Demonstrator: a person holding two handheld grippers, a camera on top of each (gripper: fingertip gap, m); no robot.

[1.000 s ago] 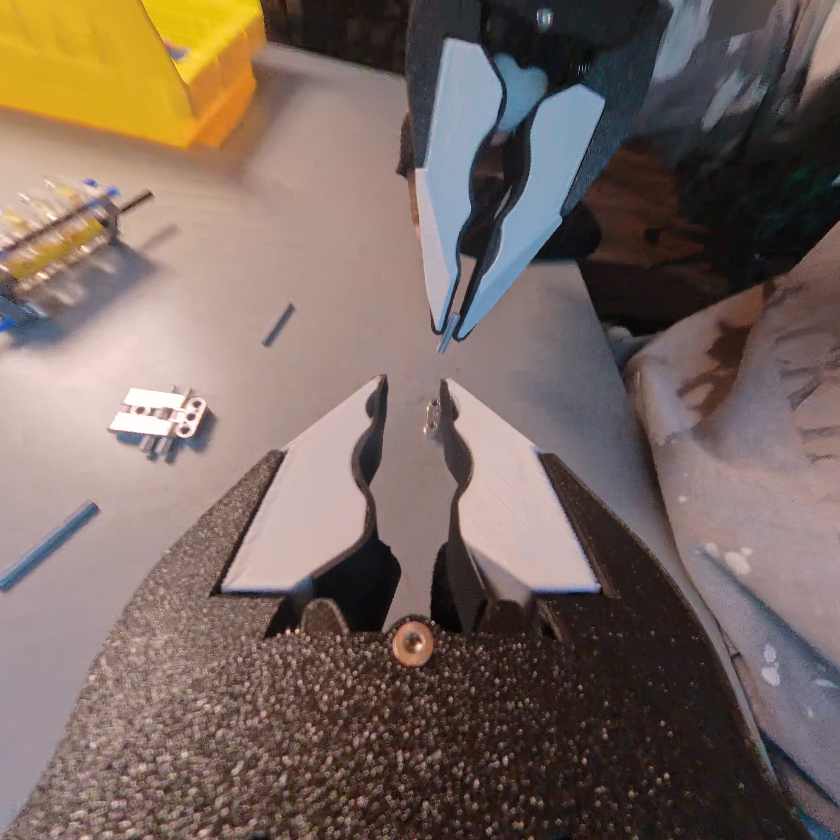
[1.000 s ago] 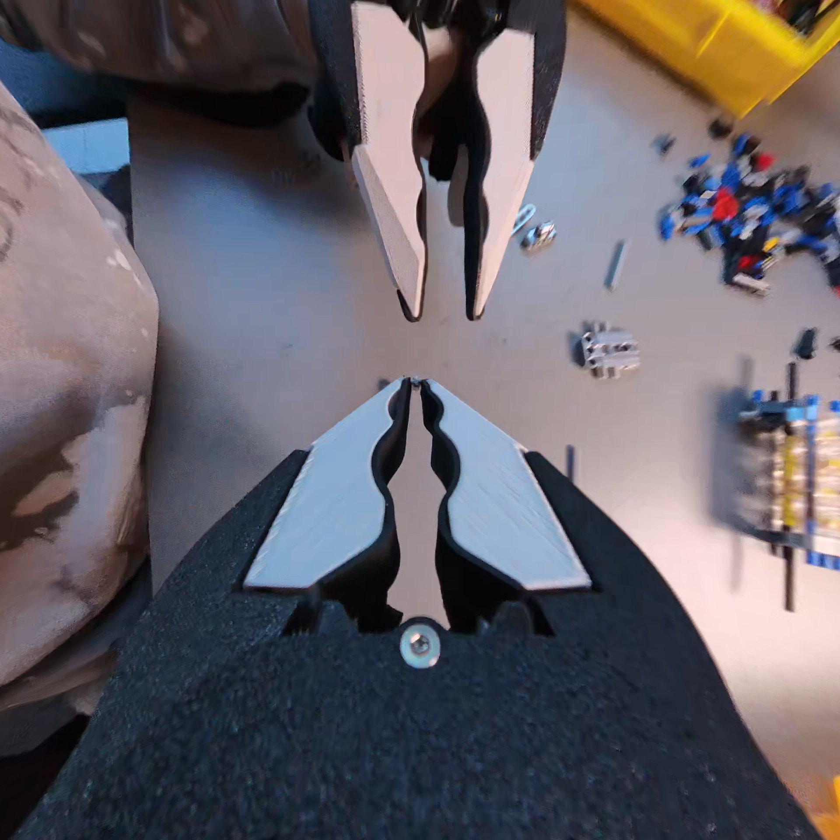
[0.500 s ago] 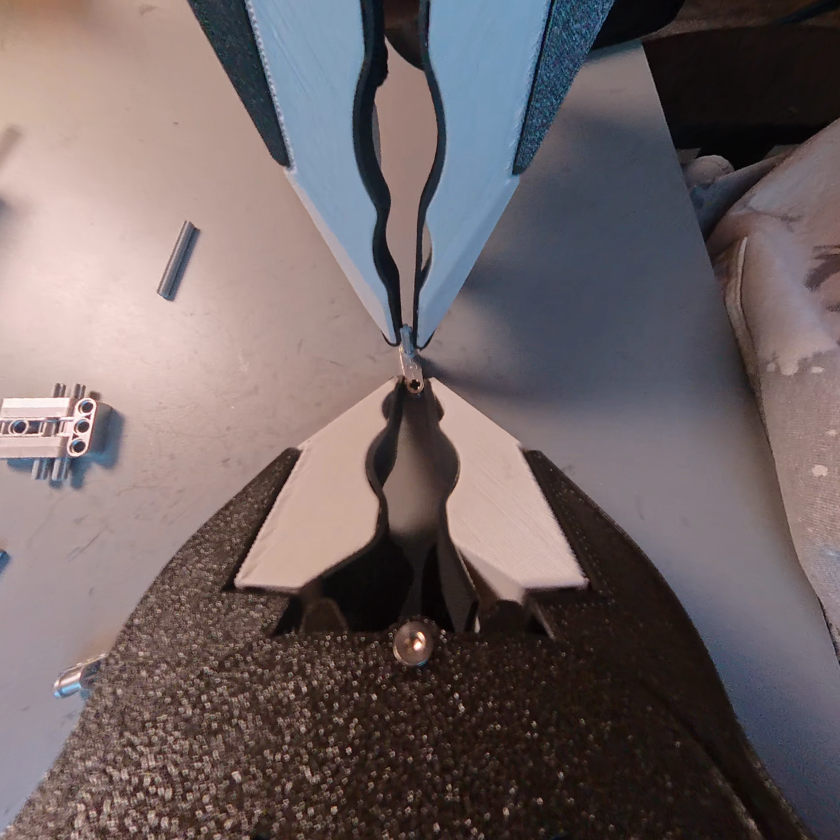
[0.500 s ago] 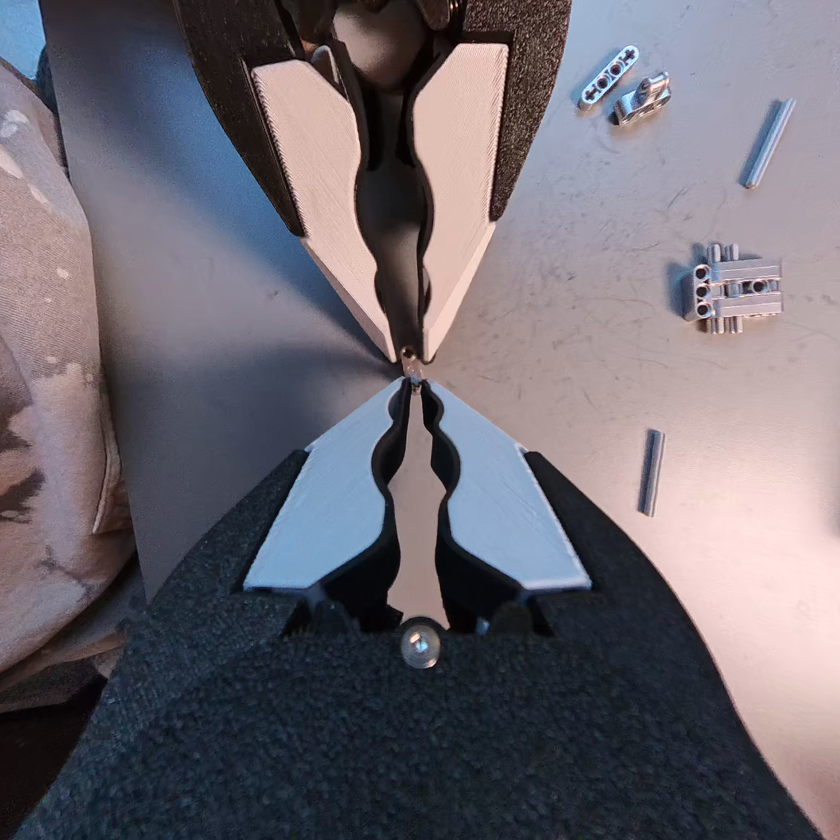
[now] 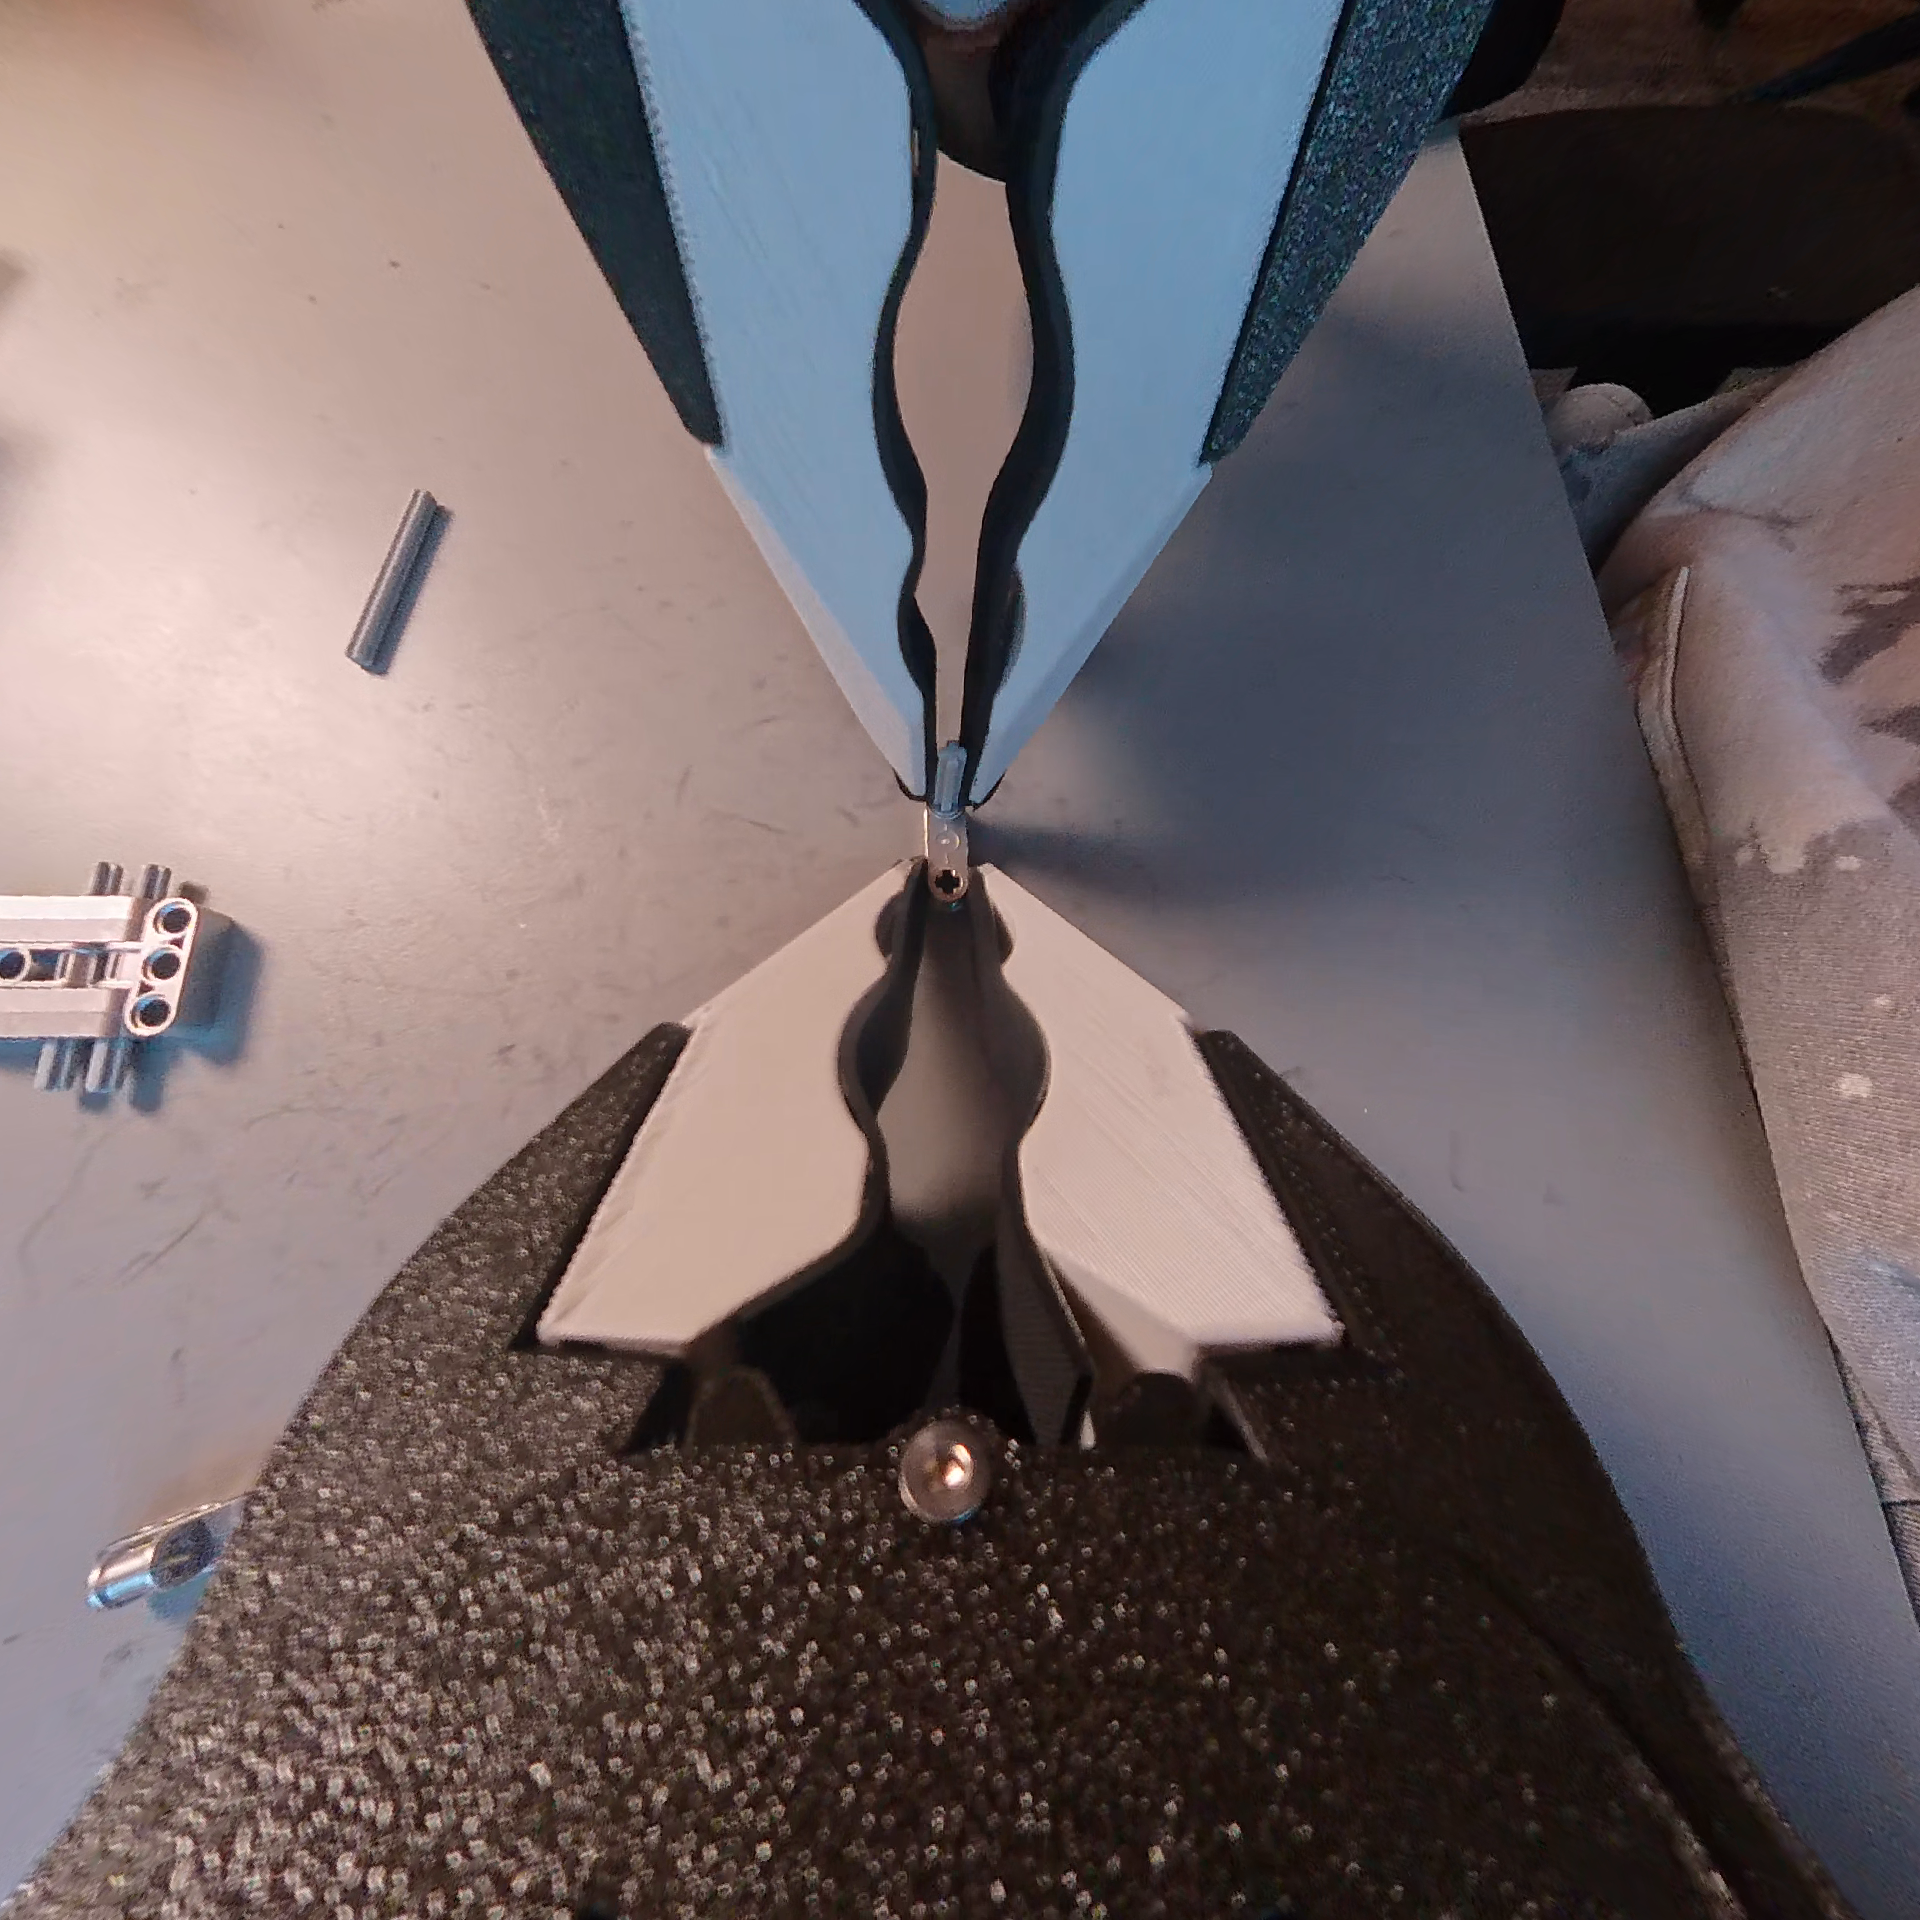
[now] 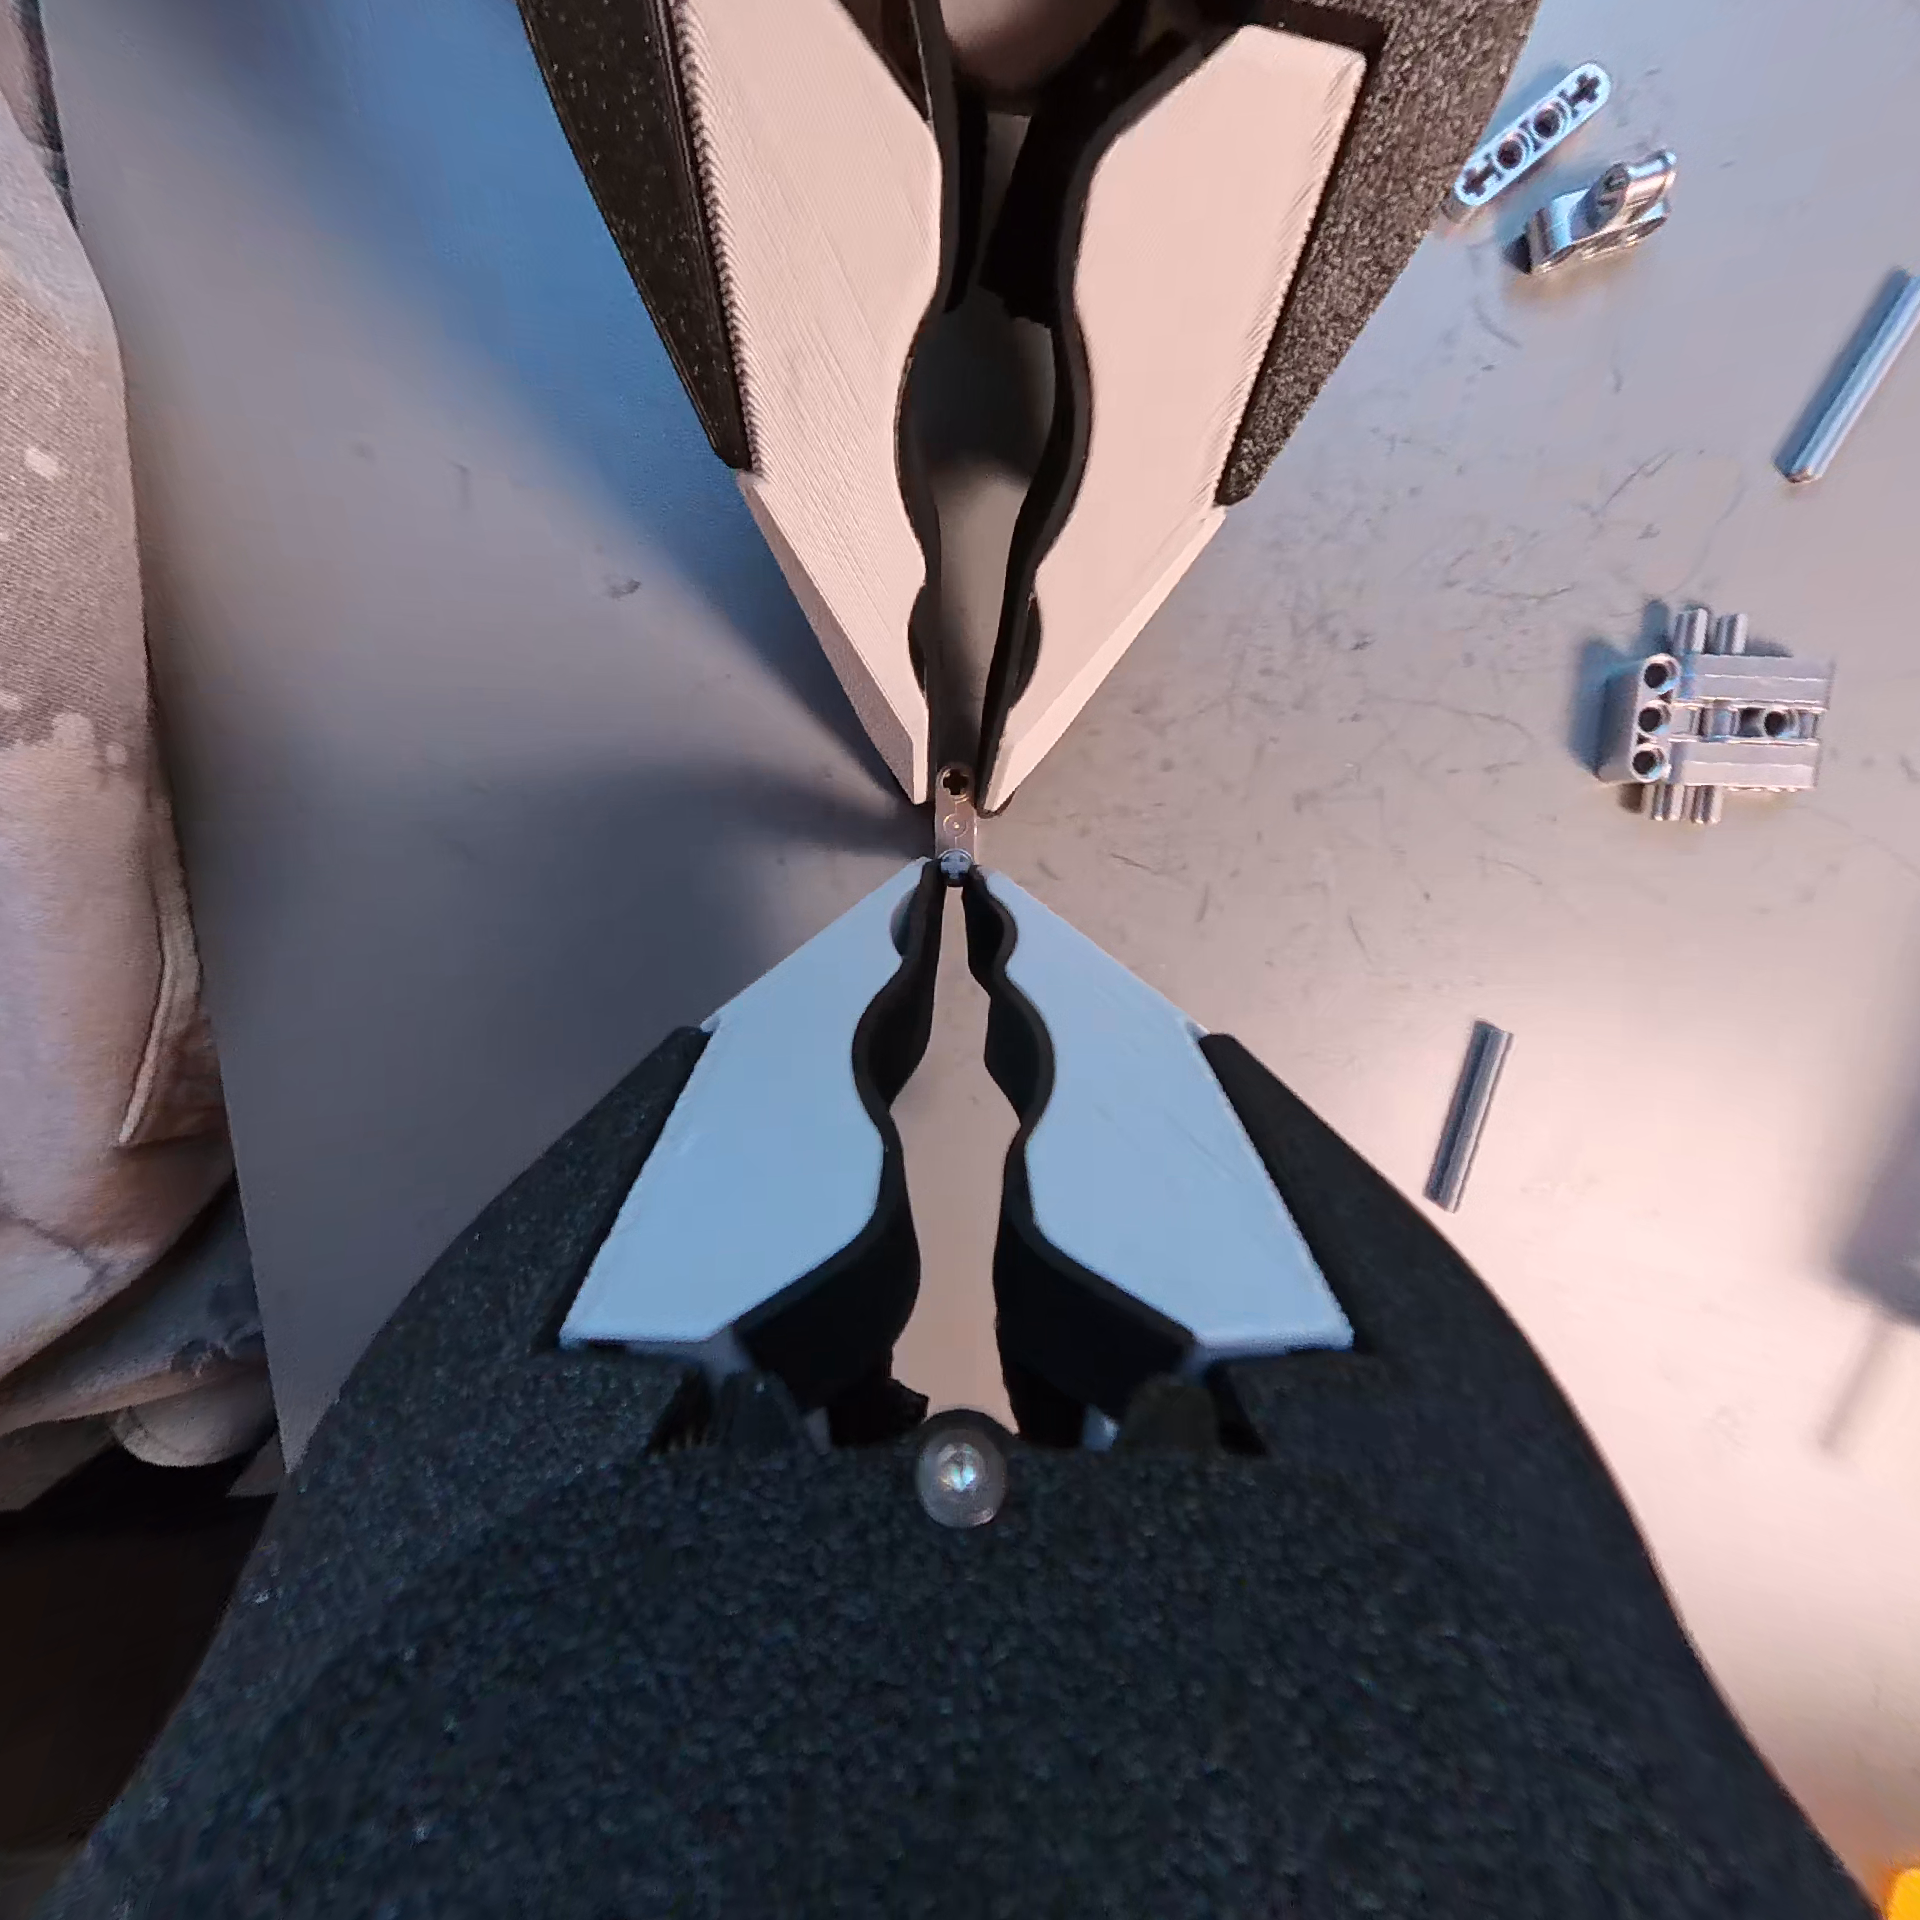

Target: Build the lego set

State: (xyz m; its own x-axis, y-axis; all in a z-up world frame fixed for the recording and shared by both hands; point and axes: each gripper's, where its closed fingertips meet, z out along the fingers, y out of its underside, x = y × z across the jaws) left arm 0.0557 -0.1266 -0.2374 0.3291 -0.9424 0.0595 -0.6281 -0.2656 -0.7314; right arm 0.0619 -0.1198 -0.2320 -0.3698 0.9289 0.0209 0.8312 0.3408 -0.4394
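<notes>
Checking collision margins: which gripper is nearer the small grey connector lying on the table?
Left. The connector lies beside the left gripper's body; the right gripper sits opposite, farther off.

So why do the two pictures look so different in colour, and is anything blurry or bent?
Left wrist view: cool grey light, the facing right gripper tinted bluish, dark shadows fanning from the small grey beam. Right wrist view: warm pinkish light on the table, with scratches catching glare. Both wide-angle views stretch the edges; the grey block assembly is sharp, the right border blurred.
</notes>
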